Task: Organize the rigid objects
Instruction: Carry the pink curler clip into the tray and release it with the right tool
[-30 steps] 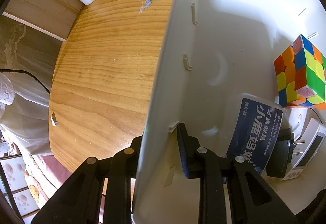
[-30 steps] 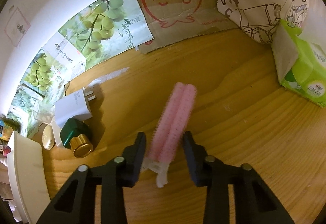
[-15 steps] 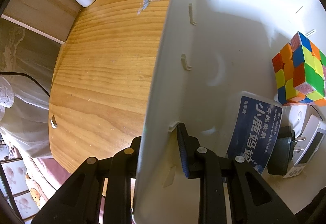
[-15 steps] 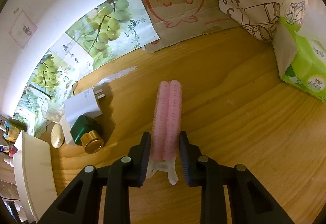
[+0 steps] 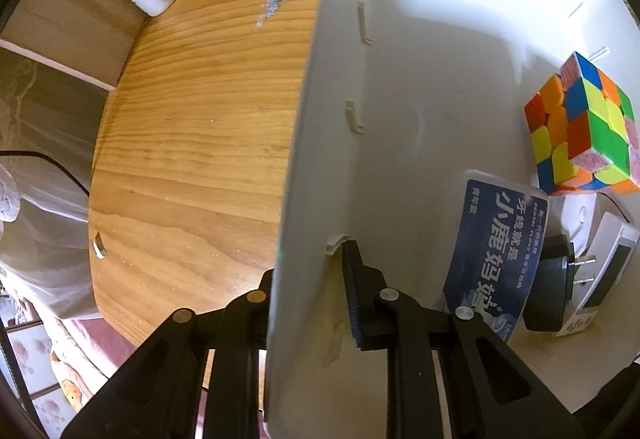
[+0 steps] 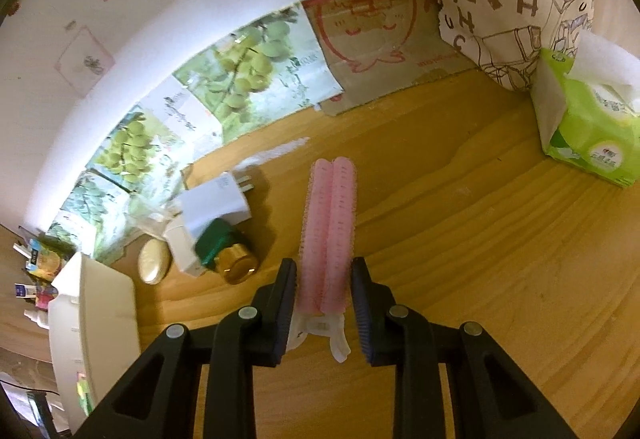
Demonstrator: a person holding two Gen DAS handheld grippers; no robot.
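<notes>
1. Left gripper point(image 5: 308, 279): jaws clamped on the near wall of the white bin point(image 5: 400, 87), one finger outside, one inside. Looks like it is steadying the bin on the wooden table point(image 5: 192, 143).
2. Bin contents so far: Rubik's cube point(image 5: 582, 127), blue floss box point(image 5: 496, 251), black plug point(image 5: 548, 291), and a white device point(image 5: 604, 279) at the right edge. All sit toward the bin's right side in the left wrist view.
3. Right gripper point(image 6: 324, 295): nearly closed around the base of the pink hair roller clip point(image 6: 329, 223). Left pad touches the roller; whether the right pad is fully seated I can't tell. Its white clip handle sits between the fingers, and the roller points straight ahead.
4. Can't tell whether the roller is lifted or resting on the table.
5. Step in hand, my read: grasp and pick up the roller, then carry it to the bin, whose edge shows at far left in the right wrist view point(image 6: 96, 303).
6. Next move needs: firm grip confirmed, lift, swing left over the green bottle with gold cap point(image 6: 224, 251) and white charger point(image 6: 216, 199), and release into the free area of the bin.
7. Still loose on the table: the bottle, the charger, and a small oval object point(image 6: 154, 265).
</notes>
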